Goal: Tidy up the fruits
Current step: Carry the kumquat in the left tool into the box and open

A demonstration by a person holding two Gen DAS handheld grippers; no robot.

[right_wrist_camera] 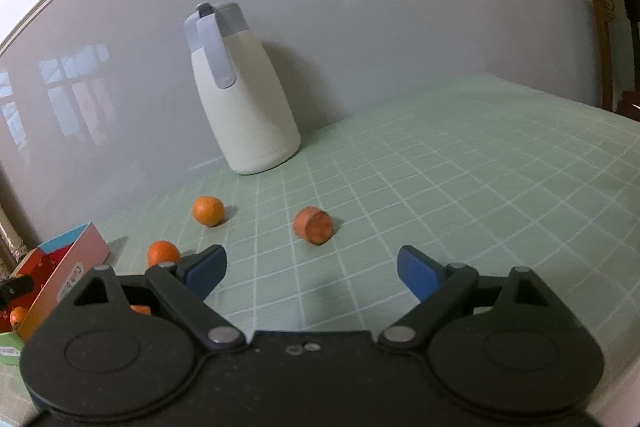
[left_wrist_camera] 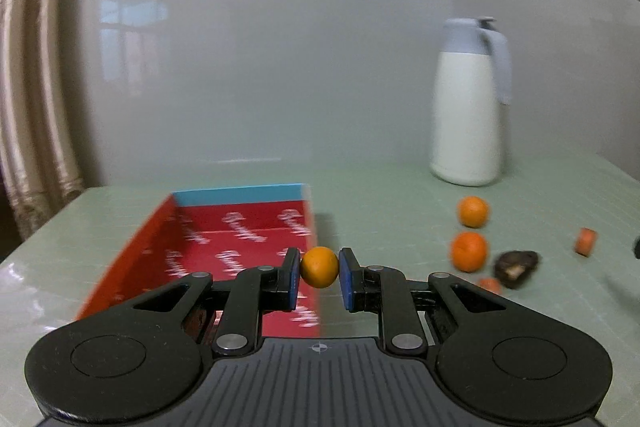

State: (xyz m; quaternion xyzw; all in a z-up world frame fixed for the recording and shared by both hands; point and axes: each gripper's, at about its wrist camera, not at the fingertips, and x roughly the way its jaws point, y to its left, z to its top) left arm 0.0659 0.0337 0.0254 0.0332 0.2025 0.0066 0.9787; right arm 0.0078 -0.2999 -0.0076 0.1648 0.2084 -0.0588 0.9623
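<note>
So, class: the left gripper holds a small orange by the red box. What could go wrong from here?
1. The orange is round and pinched only at its sides by the left gripper; it may slip.
2. It hangs by the box wall's edge, so released now it might land outside.
3. Loose oranges on the table could roll if bumped.

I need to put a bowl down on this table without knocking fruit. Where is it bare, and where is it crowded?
Bare: the green checked cloth right of the jug and carrot chunk, out to the table's right edge. Crowded: between the red box and that carrot chunk, where two oranges, a dark mushroom and a smaller carrot piece lie close together.
</note>
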